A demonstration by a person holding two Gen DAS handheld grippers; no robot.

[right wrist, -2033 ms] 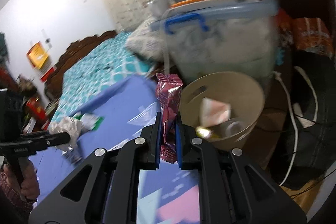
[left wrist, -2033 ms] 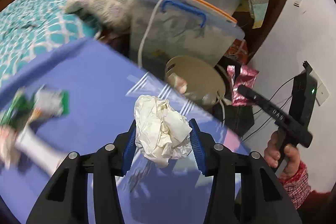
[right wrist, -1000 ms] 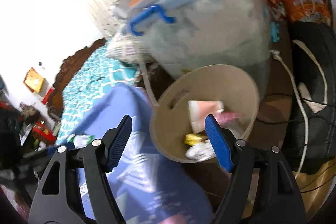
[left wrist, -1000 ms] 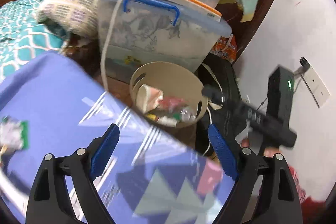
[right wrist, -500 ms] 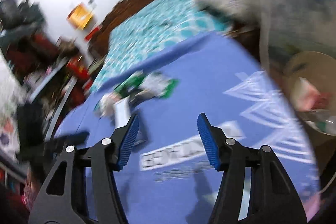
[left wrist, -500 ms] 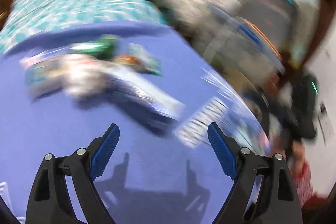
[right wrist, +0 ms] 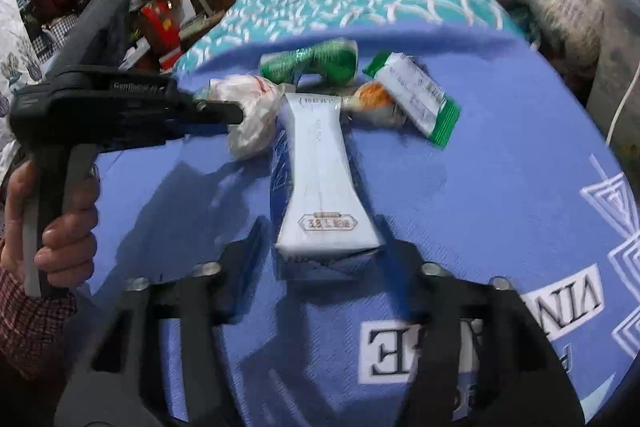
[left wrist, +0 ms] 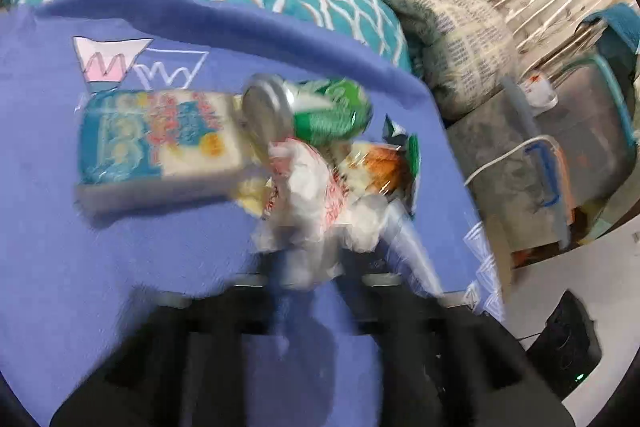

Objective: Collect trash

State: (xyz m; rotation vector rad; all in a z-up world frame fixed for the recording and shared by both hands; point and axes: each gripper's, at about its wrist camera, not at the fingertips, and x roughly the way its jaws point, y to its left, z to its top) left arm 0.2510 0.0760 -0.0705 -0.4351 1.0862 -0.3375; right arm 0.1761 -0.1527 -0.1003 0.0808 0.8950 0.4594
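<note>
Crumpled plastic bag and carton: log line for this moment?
left claw: shut on crumpled plastic bag | right claw: closing around carton, not gripped | green can: on blue cloth

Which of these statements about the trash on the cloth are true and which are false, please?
1. The left hand-held gripper is shut on the crumpled white wrapper. True.
2. The green can stands upright. False: it lies on its side.
3. The white carton lies between the jaws of the right hand-held gripper. True; the jaws are closing.
4. The trash lies on bare wood. False: it lies on a blue cloth.
</note>
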